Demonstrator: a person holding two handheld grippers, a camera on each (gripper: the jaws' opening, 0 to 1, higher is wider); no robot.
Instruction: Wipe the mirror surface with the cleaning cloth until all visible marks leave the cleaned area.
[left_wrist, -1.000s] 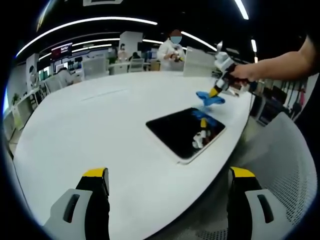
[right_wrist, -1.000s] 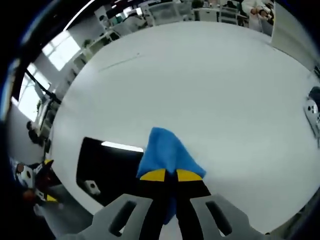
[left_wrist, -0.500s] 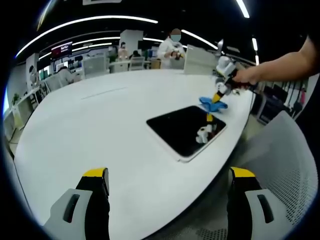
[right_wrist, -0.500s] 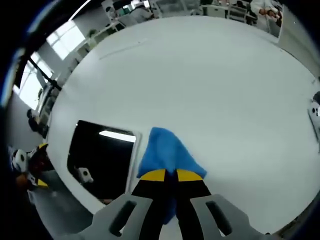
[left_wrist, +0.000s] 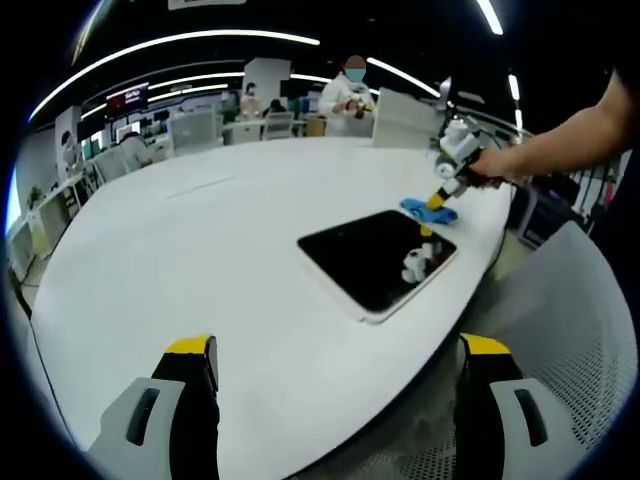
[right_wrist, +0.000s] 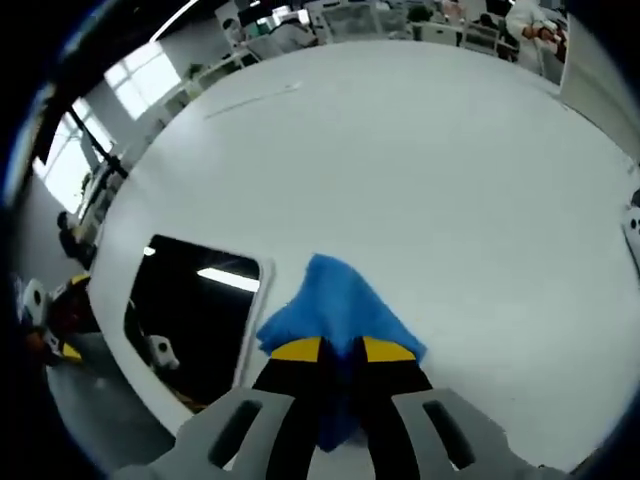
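A dark rectangular mirror (left_wrist: 375, 257) with a pale frame lies flat near the edge of the white table (left_wrist: 180, 260). In the right gripper view the mirror (right_wrist: 195, 315) sits at the lower left. My right gripper (right_wrist: 340, 352) is shut on a blue cleaning cloth (right_wrist: 335, 305), which hangs over the table just beside the mirror's edge. In the left gripper view the same right gripper (left_wrist: 440, 200), held by a person's hand, holds the cloth (left_wrist: 428, 209) at the mirror's far corner. My left gripper (left_wrist: 335, 350) stands open, low at the table's near edge, with nothing between its jaws.
A perforated white chair back (left_wrist: 570, 330) stands at the right of the table. People and desks fill the background of the room (left_wrist: 250, 110). A small white device (right_wrist: 632, 225) lies at the table's right edge.
The right gripper with the blue cloth has slid off the mirror's surface to just past its far edge. The left gripper has stayed in place.
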